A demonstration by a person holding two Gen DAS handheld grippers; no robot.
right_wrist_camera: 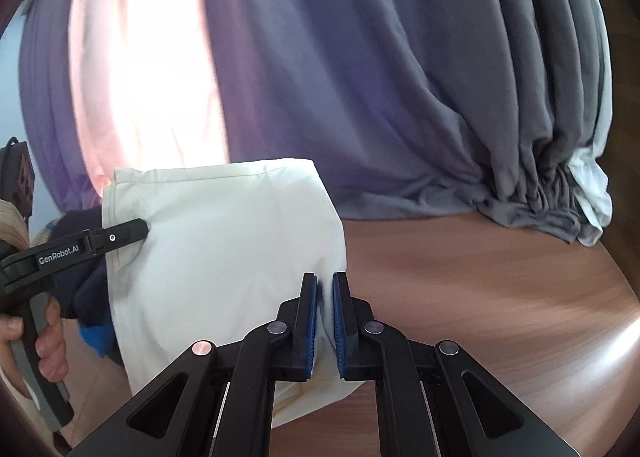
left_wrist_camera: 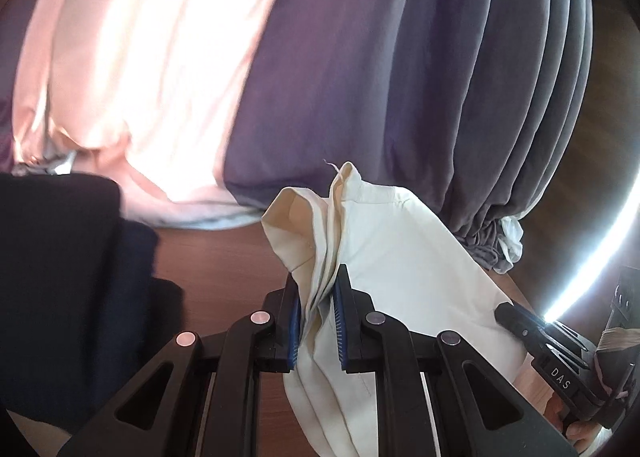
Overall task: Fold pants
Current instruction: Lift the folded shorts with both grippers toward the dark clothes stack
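The cream-white pants (left_wrist_camera: pixel 400 257) hang folded between my two grippers above a brown wooden table (left_wrist_camera: pixel 224 257). My left gripper (left_wrist_camera: pixel 318 289) is shut on a bunched edge of the pants, several layers between its blue pads. My right gripper (right_wrist_camera: pixel 324 289) is shut on the opposite edge of the pants (right_wrist_camera: pixel 224 249). In the left wrist view the right gripper's fingertip (left_wrist_camera: pixel 506 313) touches the cloth at the right. In the right wrist view the left gripper's fingertip (right_wrist_camera: pixel 138 229) presses the cloth at the left.
A grey-purple curtain (right_wrist_camera: pixel 400 97) hangs behind the table, gathered at the right, with a bright pink strip (right_wrist_camera: pixel 152 57) of light. Dark navy clothing (left_wrist_camera: pixel 60 277) lies at the table's left. The wooden table top (right_wrist_camera: pixel 500 297) stretches to the right.
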